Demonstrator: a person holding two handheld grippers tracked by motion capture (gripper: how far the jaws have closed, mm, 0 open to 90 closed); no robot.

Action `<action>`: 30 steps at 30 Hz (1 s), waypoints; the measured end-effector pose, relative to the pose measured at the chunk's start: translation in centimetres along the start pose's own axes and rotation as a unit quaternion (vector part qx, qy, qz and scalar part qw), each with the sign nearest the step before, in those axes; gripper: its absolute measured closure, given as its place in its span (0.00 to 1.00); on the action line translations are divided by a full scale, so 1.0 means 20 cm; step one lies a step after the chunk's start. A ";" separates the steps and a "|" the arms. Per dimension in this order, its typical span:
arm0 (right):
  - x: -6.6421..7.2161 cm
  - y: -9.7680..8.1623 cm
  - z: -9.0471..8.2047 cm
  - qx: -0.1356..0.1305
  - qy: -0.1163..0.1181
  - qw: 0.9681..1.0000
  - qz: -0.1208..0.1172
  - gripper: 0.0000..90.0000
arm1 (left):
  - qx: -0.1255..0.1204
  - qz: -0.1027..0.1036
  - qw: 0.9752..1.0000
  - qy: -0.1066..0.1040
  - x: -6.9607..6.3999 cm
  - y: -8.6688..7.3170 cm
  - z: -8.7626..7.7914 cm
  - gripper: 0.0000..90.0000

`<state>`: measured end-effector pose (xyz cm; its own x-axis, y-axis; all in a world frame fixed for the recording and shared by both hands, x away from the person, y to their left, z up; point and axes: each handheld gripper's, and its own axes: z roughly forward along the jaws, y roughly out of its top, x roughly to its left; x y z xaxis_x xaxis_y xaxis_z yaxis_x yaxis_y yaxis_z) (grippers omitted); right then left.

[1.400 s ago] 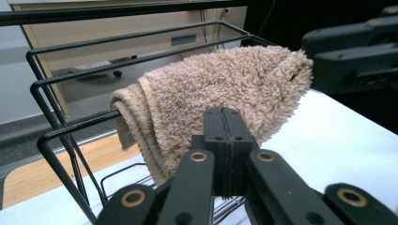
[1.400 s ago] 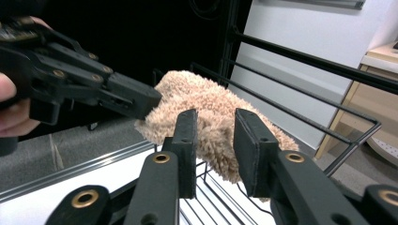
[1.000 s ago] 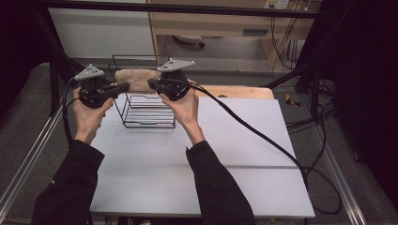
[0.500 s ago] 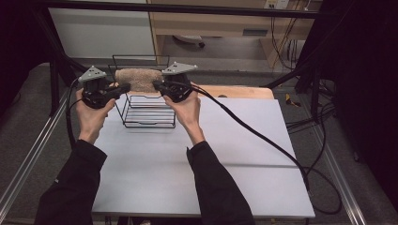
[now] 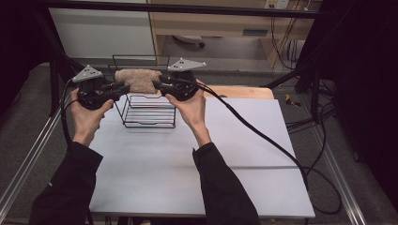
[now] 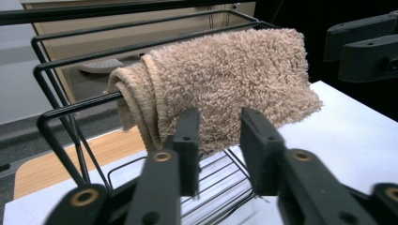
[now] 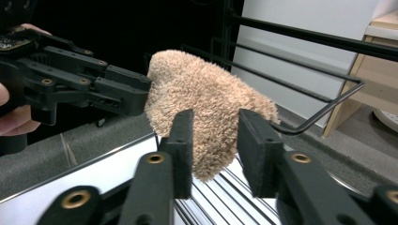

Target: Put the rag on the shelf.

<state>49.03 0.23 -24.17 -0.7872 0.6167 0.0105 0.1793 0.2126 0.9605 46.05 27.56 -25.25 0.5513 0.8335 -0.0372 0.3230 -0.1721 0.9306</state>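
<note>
Both sets of jaws just opening, clear of the rolled beige terry towel (image 5: 137, 80); best drawn straight outward, leaving it balanced on the black wire basket (image 5: 149, 108).

I see my two arms in long black sleeves that end at the wrists. Each hand carries matte black plastic tongs, the left tongs (image 5: 123, 87) and the right tongs (image 5: 157, 86), each topped by a pale grey three-cornered plate with small dark screw holes. A thick black cable trails from each body. Up close, the flat black rectangular jaws ride on jointed black links pinned with brass-coloured rivets and small recessed screws.
</note>
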 end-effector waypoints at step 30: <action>-0.21 -0.37 -0.40 0.077 -0.016 0.996 0.041 0.08 | 0.044 0.017 0.999 -0.005 -0.11 -0.33 -0.07 0.13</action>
<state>46.27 -9.95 -29.18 -0.7466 0.6609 0.0762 0.3337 0.2728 0.9023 41.59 27.62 -30.82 0.5710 0.8209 -0.0098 0.3701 -0.2467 0.8957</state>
